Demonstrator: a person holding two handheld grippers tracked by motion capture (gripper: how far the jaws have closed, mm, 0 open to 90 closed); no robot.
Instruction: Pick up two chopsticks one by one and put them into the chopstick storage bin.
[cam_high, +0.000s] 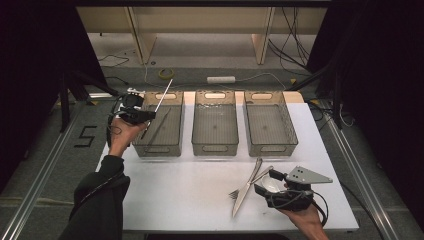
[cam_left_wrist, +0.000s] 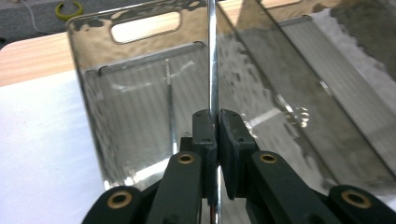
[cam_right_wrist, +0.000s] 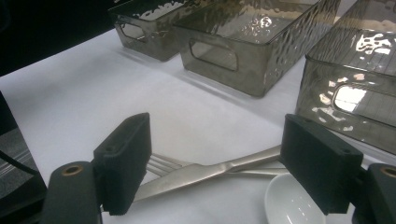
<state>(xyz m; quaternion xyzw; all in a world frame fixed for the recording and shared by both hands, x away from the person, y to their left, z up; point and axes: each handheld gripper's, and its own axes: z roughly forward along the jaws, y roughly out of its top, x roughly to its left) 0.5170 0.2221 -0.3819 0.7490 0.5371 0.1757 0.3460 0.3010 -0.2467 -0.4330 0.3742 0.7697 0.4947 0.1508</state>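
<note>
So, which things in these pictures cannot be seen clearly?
- Thin metal rod in the left gripper: the left gripper view's top edge cuts its tip.
- White spoon: the right gripper view's bottom edge cuts it.
- Fork, high view: knife crosses it.
- Left bin, high view: contents too small.

White table (cam_high: 190, 195), grey floor (cam_high: 210, 52), wooden panels (cam_high: 200, 20), cables (cam_high: 287, 30), dark curtains (cam_high: 30, 60)

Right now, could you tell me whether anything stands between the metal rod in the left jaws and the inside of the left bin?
Nothing visible does. The left gripper is shut on the thin metal rod over the left bin, whose top is open. One slim utensil already lies inside, leaning along the bin, with room beside it.
</note>
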